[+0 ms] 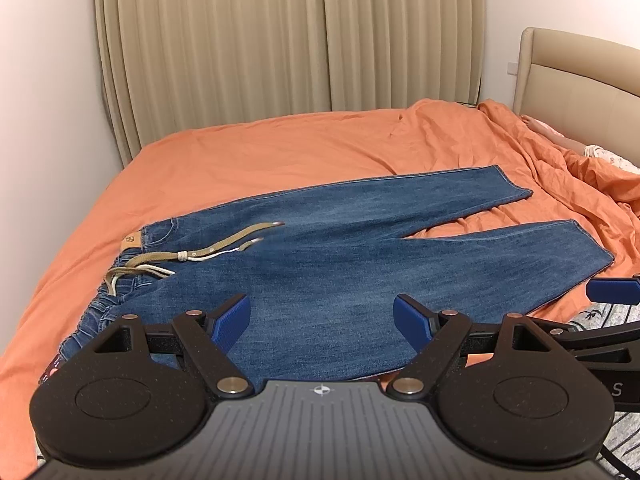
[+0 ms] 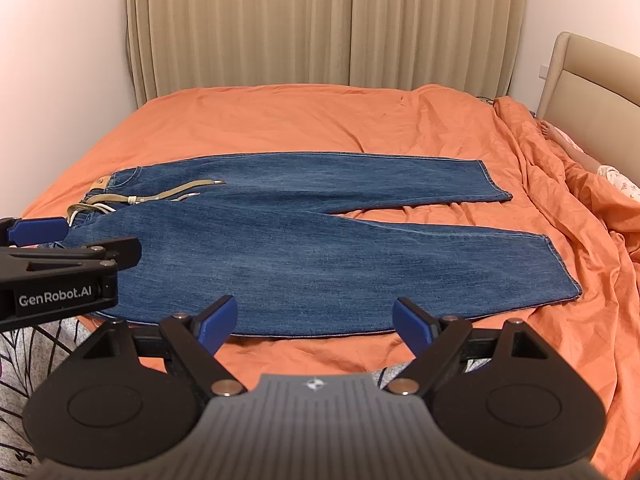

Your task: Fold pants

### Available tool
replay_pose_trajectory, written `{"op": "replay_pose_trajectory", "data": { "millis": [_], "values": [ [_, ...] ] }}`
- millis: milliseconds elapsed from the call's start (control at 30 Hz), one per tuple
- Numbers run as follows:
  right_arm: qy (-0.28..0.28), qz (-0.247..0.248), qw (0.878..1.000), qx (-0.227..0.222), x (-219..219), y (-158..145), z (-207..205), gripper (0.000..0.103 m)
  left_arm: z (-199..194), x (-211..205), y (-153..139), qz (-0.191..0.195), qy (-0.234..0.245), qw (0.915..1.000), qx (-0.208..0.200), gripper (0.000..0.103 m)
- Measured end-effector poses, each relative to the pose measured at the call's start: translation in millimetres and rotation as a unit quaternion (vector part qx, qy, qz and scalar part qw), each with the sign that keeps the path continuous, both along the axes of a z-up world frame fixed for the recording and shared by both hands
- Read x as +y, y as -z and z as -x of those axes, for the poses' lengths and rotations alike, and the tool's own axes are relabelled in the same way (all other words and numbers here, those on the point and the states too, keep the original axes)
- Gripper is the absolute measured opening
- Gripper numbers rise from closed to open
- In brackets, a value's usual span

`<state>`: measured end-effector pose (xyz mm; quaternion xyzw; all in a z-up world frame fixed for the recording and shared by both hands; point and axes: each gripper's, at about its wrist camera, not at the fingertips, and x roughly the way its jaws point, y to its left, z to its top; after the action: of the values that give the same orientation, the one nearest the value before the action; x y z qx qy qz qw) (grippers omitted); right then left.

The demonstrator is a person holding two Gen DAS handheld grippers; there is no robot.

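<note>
Blue jeans (image 1: 320,264) lie flat on the orange bed, waistband at the left, both legs spread apart toward the right; they also show in the right wrist view (image 2: 304,240). A khaki belt with white drawstrings (image 1: 200,252) lies across the waistband. My left gripper (image 1: 322,316) is open and empty, above the near edge of the jeans by the hip. My right gripper (image 2: 314,320) is open and empty, above the near edge of the near leg. One blue pad of the right gripper shows at the left wrist view's right edge (image 1: 612,290).
The orange sheet (image 2: 280,120) covers the bed and bunches into folds at the right (image 2: 560,200). A beige headboard (image 2: 592,76) stands at the right, beige curtains (image 2: 320,20) behind. A person's foot (image 2: 550,130) lies by the headboard. Patterned grey fabric (image 2: 24,360) hangs at the near edge.
</note>
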<state>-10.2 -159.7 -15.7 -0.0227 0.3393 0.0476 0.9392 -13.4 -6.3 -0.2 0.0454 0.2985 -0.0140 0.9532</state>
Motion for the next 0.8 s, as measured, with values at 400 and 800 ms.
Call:
{"op": "replay_pose_trajectory", "data": {
  "millis": [400,800],
  "values": [
    [0.000,-0.002,1.000,0.003,-2.5,1.8,3.0,0.081,0.4,0.4,1.3,-0.001,0.000,1.0000,0.004,0.095],
    [0.001,-0.004,1.000,0.002,-4.3,4.1,4.5,0.081,3.9,-1.2,1.1,-0.004,0.000,1.0000,0.003,0.095]
  ]
}}
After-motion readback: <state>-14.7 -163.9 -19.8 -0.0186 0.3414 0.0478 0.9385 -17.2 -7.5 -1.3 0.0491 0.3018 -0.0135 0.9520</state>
